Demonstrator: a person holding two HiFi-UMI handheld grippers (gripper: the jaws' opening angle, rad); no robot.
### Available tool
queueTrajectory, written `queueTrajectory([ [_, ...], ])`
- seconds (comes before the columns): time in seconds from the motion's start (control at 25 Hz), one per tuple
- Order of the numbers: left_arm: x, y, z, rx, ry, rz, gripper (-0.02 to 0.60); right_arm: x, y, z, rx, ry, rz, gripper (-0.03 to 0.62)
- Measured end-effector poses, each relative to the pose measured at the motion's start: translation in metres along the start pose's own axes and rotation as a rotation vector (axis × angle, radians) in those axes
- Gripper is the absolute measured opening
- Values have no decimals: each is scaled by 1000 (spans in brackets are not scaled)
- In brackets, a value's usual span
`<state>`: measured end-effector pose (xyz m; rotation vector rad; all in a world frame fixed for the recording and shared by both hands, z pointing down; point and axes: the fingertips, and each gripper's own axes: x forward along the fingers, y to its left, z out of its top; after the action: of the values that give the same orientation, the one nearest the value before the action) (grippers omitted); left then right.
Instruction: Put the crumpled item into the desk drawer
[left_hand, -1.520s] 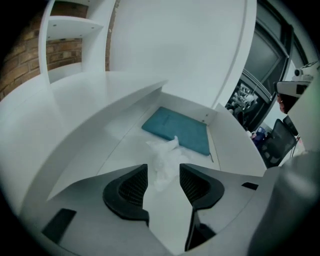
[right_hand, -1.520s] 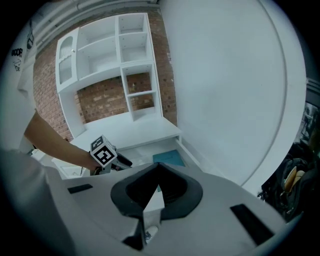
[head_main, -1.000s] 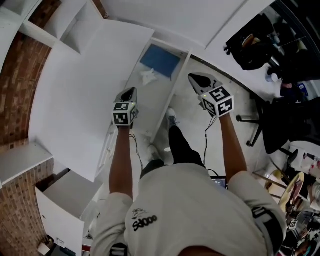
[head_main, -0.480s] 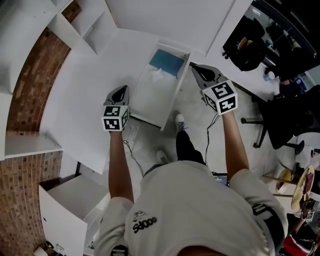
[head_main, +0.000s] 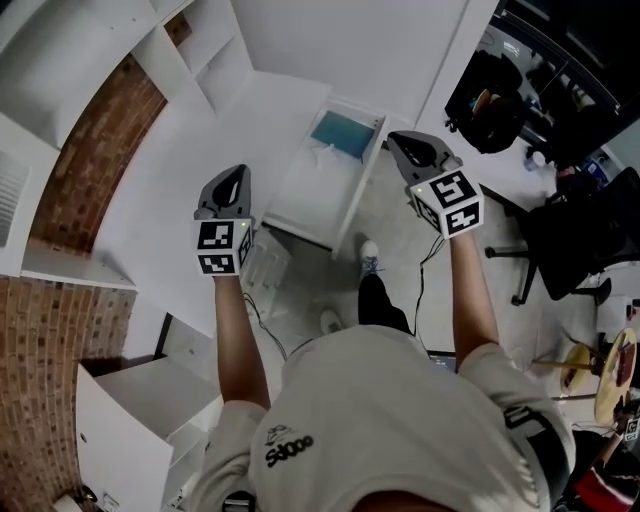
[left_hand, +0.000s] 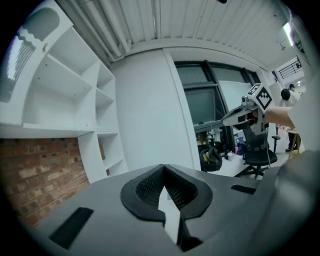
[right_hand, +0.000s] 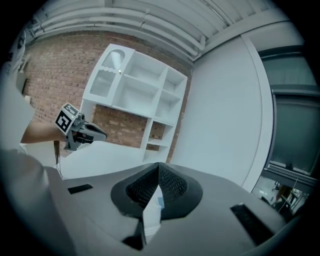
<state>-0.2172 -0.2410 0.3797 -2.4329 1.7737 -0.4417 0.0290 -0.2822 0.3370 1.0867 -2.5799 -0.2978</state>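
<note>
Though drawer (head_main: 303, 190) gapes open, white desk (head_main: 170, 225), brick wall (head_main: 92, 152), left tongs (head_main: 238, 171) and right tongs (head_main: 393, 137) closed, empty

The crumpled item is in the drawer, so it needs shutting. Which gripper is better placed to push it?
Right, probably. The right gripper hangs close beside the rim of the open drawer, jaws shut and empty. The left gripper, also shut, is over the desk, away from that side.
</note>
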Motion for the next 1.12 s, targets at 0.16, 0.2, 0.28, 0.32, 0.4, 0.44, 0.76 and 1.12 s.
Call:
queueTrajectory([
  [0.16,-32,1,30,51,-62,22,18,-18,17,26,-40,-31,-3,-6],
  [0.2,-40,2,37,60,-75,29,18,-22,21,31,-50,-36,-5,-6],
  [0.28,-53,3,49,76,-100,34,18,-27,28,42,-64,-50,-6,-6],
  [0.32,-59,2,55,86,-111,32,18,-29,31,47,-68,-58,-6,-6],
  [0.4,-69,1,62,106,-124,26,18,-32,38,56,-75,-74,-5,-6],
  [0.44,-73,0,64,112,-125,23,18,-33,41,60,-79,-81,-4,-6],
  [0.76,-95,-10,71,131,-137,10,18,-40,61,67,-96,-99,-7,-6],
  [1.12,-96,-10,72,126,-142,4,18,-38,65,67,-110,-88,-6,-6],
])
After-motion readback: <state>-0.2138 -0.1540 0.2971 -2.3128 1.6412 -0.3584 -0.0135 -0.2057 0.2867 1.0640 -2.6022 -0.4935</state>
